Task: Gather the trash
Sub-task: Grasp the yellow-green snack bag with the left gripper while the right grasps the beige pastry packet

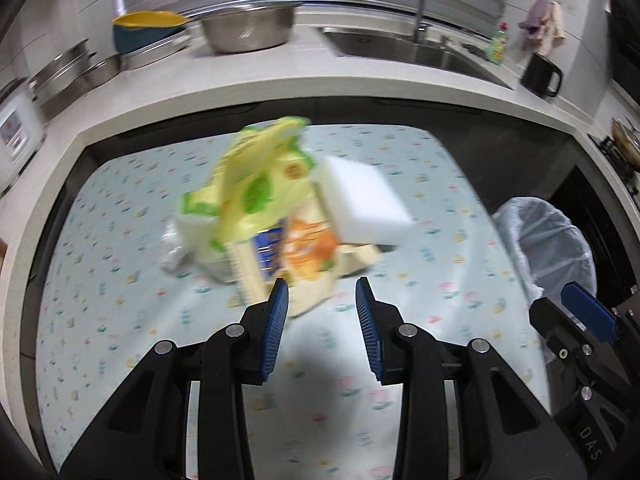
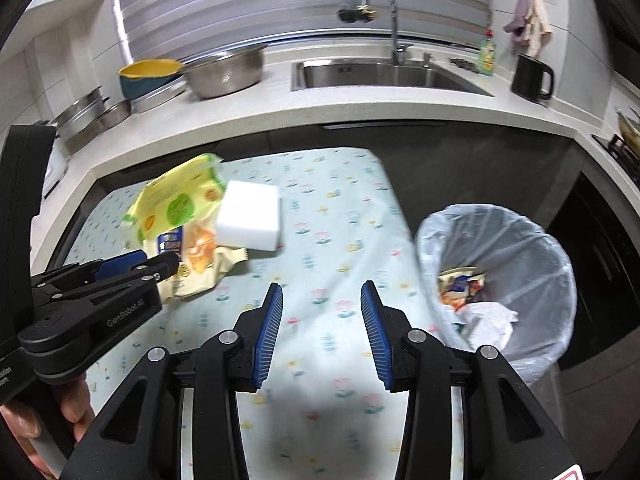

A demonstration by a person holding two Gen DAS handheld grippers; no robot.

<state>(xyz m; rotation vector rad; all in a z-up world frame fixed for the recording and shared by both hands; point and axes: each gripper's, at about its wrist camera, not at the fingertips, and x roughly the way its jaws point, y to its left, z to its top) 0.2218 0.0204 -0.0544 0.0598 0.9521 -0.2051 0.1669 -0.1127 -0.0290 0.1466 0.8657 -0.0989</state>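
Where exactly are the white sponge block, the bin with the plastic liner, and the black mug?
white sponge block (image 2: pixel 248 216): right wrist view, on its broad top face.
bin (image 2: pixel 532 240): right wrist view, on the liner's inner far wall.
black mug (image 2: pixel 530 77): right wrist view, on its side wall.

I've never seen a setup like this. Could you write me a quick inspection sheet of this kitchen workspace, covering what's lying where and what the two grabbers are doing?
Surface: table with a pale flower-print cloth, set against the kitchen counter.
Job's things: a pile of wrappers with a white foam block beside it; lined trash bin right of the table, already holding some trash.
Clutter: nothing seen on the cloth apart from the pile.
Grippers: left gripper open, its fingers at the pile's near edge, holding nothing; right gripper open and empty, over the cloth beside the bin.
Cables: nothing seen.
Surroundings: sink with faucet, steel colander, black mug, soap bottle on the counter.
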